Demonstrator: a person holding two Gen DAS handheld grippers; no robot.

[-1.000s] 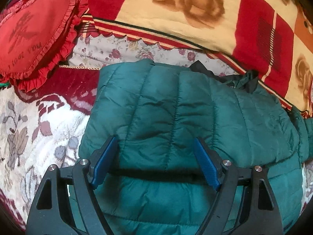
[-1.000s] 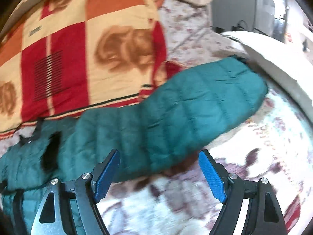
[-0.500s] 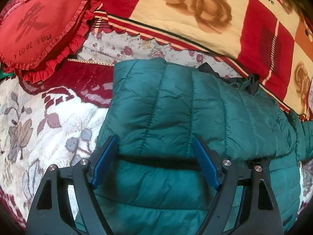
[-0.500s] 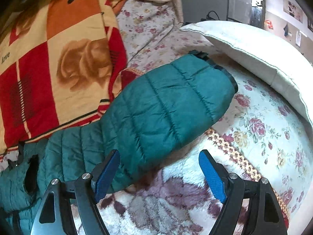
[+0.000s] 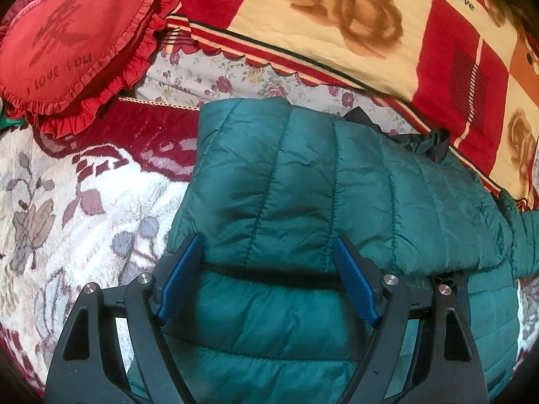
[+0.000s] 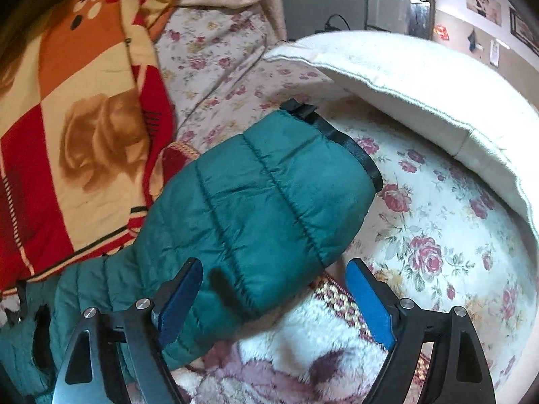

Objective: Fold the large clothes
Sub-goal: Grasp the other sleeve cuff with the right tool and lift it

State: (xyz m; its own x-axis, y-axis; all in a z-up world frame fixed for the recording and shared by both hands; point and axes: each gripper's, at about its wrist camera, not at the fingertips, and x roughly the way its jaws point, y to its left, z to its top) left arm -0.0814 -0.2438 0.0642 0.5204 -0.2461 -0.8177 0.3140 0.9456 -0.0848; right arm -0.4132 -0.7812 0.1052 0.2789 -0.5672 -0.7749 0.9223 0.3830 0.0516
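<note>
A dark green quilted puffer jacket (image 5: 303,185) lies on the bed, one sleeve folded across its body. My left gripper (image 5: 267,272) is open and hovers over the lower edge of that folded sleeve, touching nothing. In the right wrist view the other sleeve (image 6: 262,208) stretches out to the right, ending in a black cuff (image 6: 350,148). My right gripper (image 6: 269,293) is open, its fingers to either side of the sleeve's lower edge near the cuff end.
A red heart cushion (image 5: 74,40) lies at the far left. A red and cream rose blanket (image 5: 353,23) runs along the back. A white pillow (image 6: 421,87) lies right of the cuff. The bed has a floral cover (image 6: 438,235) and plush rug (image 5: 67,219).
The left gripper has drawn back slightly towards the near edge of the folded sleeve. The right gripper has travelled right along the outstretched sleeve to its cuff end and come closer.
</note>
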